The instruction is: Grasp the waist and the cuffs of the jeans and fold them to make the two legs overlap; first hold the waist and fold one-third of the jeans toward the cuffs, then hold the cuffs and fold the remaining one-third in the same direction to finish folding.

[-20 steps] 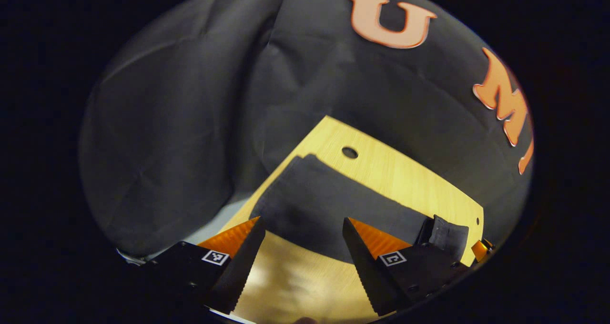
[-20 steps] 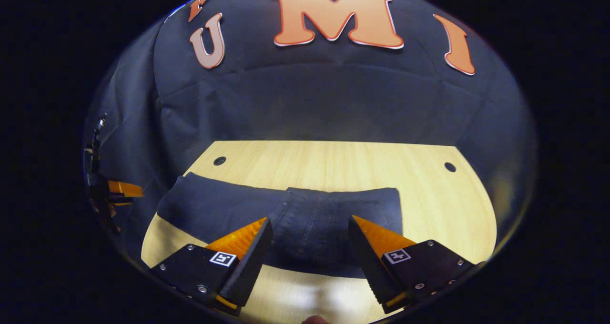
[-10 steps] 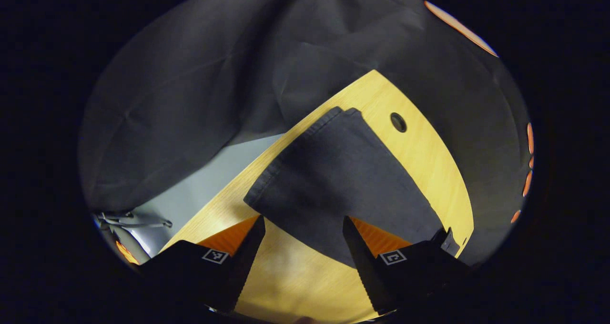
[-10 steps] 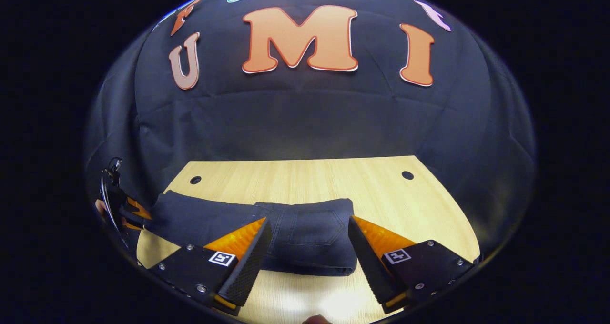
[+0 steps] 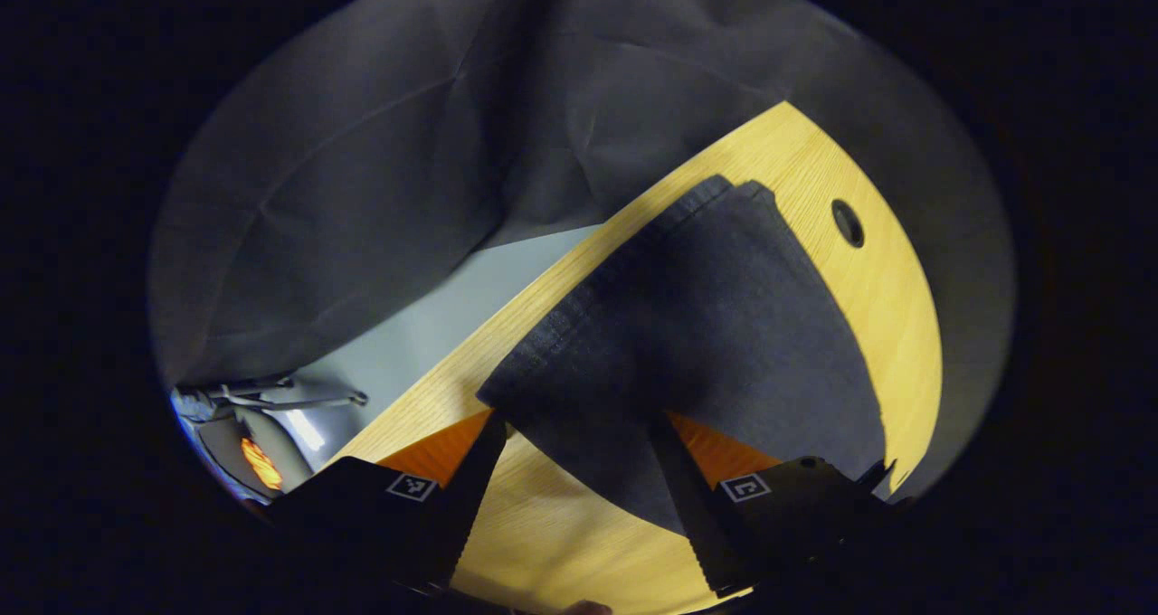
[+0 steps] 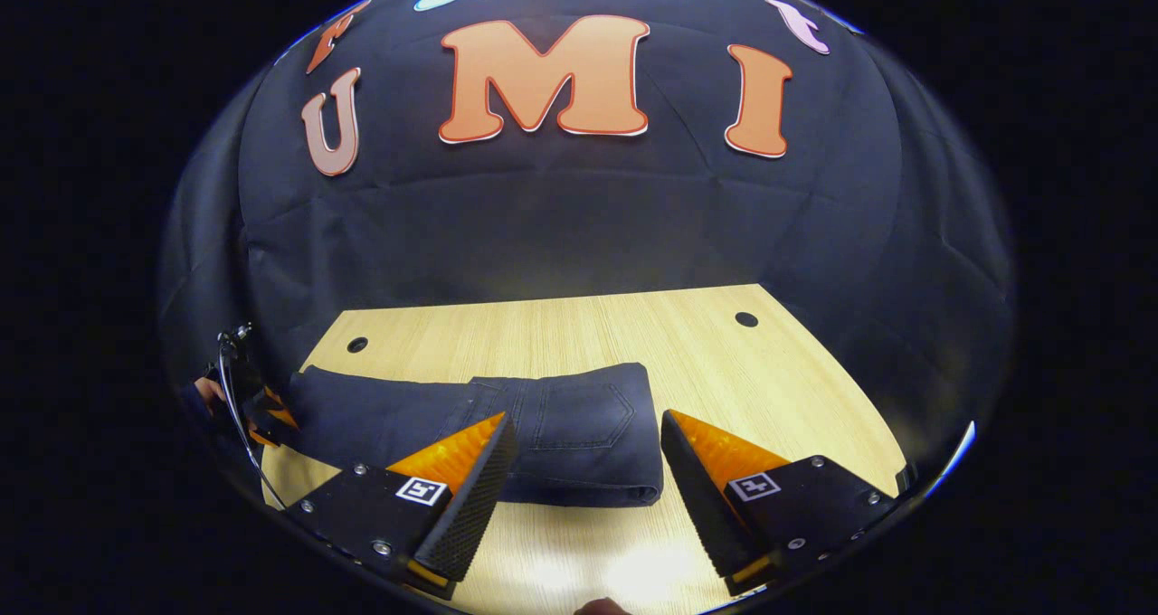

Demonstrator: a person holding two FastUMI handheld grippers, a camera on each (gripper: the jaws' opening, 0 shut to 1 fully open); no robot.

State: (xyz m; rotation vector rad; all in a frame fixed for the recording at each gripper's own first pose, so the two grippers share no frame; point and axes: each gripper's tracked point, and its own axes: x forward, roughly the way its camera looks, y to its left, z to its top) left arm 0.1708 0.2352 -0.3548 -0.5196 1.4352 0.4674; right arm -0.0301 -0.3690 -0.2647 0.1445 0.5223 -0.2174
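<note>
The dark blue jeans (image 6: 543, 434) lie across the wooden table (image 6: 724, 371), legs overlapped, with the waist third folded over and a back pocket facing up. My right gripper (image 6: 586, 418) is open in front of that folded end, apart from it. In the left gripper view the cuff end of the jeans (image 5: 715, 326) lies flat, its near corner reaching between my fingers. My left gripper (image 5: 577, 421) is open around that corner, not pressing it. In the right gripper view the left gripper (image 6: 267, 411) sits at the cuff end, far left.
Round holes mark the table top (image 5: 848, 223) near its far corners (image 6: 745, 318). Past the table's left edge (image 5: 434, 371) lies grey floor (image 5: 407, 335) with a stand and an orange light (image 5: 258, 461). Black cloth wall surrounds the table.
My left gripper has swung and closed in on the cuff end, whose corner now sits between its fingers. My right gripper has drawn back from the folded waist, staying open.
</note>
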